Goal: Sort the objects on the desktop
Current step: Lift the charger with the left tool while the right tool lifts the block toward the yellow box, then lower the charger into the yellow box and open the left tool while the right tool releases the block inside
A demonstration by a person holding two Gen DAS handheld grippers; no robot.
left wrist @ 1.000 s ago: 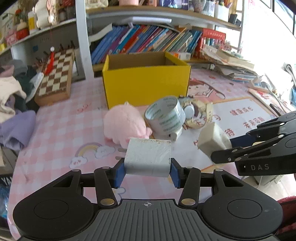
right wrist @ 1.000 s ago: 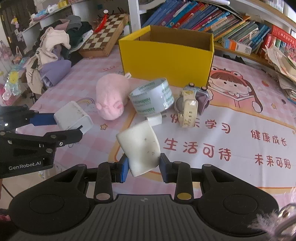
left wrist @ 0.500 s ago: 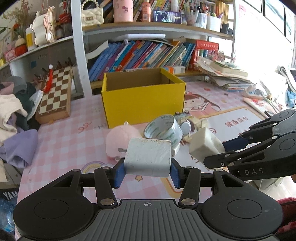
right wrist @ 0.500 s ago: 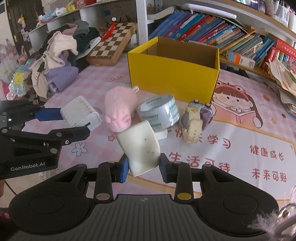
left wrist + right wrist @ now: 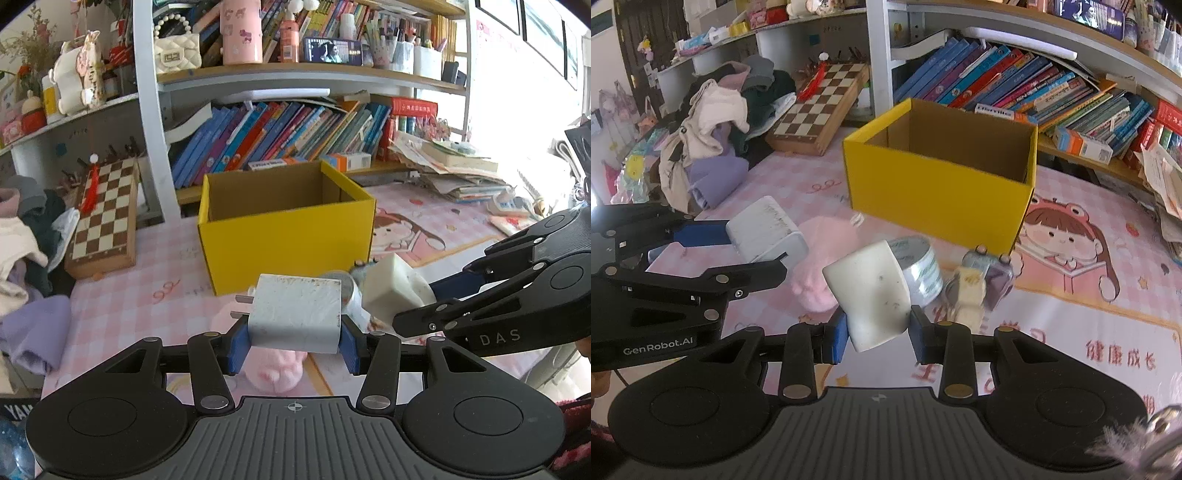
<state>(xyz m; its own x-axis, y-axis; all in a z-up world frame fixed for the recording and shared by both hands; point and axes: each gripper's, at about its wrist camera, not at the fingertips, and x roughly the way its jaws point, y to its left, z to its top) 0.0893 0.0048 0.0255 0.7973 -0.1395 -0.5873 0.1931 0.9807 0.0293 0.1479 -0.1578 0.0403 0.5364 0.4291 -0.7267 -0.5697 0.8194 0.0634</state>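
White charger (image 5: 295, 314) pinched by left hand-held gripper (image 5: 293, 341) (right (image 5: 875, 338) clamps seemingly an eraser (image 5: 870, 291)).

- Home study or child's room was indicated.
- Shelves (image 5: 295, 70) were packed with children's books (image 5: 1015, 92).
- Desk was covered by a pink cartoon mat (image 5: 1089, 258).
- Chessboard (image 5: 105, 210) and heaped clothes (image 5: 716, 122) were seen.
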